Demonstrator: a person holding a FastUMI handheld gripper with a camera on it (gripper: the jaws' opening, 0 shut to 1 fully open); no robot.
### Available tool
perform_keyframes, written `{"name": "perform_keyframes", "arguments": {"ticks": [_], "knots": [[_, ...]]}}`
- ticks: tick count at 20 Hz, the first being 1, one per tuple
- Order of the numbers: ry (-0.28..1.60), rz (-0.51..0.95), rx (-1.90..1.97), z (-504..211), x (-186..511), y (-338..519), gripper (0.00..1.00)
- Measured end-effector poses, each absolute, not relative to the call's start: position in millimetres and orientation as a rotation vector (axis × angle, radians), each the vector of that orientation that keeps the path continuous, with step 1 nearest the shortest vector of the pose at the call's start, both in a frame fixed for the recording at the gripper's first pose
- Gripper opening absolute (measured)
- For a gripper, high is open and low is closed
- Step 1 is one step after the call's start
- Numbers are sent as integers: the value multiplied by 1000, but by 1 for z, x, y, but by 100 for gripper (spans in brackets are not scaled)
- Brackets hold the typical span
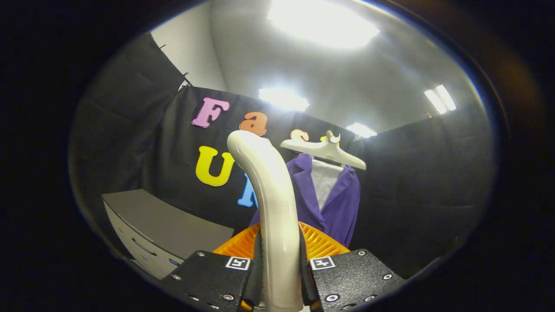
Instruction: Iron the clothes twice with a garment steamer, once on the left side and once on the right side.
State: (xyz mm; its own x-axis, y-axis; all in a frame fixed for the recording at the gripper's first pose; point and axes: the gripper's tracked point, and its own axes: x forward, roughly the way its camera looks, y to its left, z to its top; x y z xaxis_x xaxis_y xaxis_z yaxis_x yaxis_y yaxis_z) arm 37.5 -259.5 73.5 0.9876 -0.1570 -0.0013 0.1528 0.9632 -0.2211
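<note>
Gripper (279,271) clenched on steamer handle (271,195); purple garment (336,201) on white hanger (323,149) hangs beyond handle.

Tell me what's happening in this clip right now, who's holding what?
A person's handheld tongs are shut on the curved cream plastic handle of the garment steamer, both fingers pressing its sides. The steamer's orange ribbed body sits just past the fingers. Beyond it, a purple jacket over a white inner layer hangs on a white plastic hanger against the black cloth wall. The steamer is apart from the garment. A grey cabinet stands off to one side.
</note>
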Motion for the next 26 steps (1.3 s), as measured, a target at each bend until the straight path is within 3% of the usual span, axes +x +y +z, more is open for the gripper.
{"name": "perform_keyframes", "arguments": {"ticks": [4, 20, 26], "knots": [[43, -173, -201, 70, 69, -274, 34], [-61, -498, -250, 109, 134, -345, 34], [-47, -532, -244, 100, 164, -361, 34]]}}
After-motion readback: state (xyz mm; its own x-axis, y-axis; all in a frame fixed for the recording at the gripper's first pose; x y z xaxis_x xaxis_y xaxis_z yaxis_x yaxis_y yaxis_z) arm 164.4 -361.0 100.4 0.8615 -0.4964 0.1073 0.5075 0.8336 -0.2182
